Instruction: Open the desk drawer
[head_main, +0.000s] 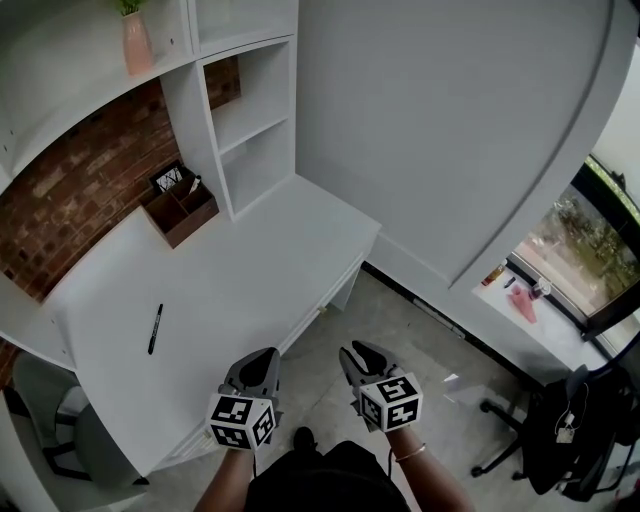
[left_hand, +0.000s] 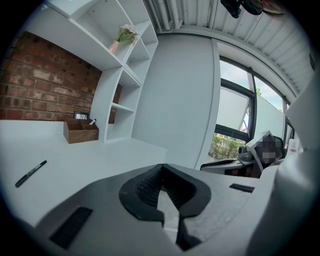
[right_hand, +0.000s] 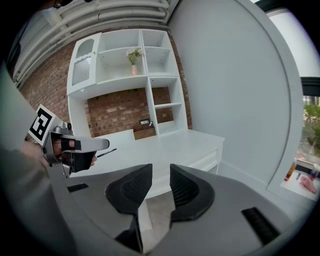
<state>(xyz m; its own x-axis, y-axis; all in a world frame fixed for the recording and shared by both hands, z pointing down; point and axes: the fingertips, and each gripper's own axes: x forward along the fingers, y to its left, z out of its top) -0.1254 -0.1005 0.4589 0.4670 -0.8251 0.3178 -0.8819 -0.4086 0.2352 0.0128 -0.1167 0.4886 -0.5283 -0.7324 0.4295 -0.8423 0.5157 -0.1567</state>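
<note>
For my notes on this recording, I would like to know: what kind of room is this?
Probably a home office or study corner. A white desk with a pen on it stands under built-in shelves against a brick wall, and an office chair sits near the window.

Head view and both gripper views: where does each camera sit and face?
Head view: on the person's head, looking steeply down at the white desk; left gripper, right gripper and forearms show.
Left gripper view: on the left gripper, facing across the desk to the wooden organizer; its shut jaws show.
Right gripper view: on the right gripper, facing the desk's drawer front; its open jaws and the left gripper show.
Shared: all see the black pen.
</note>
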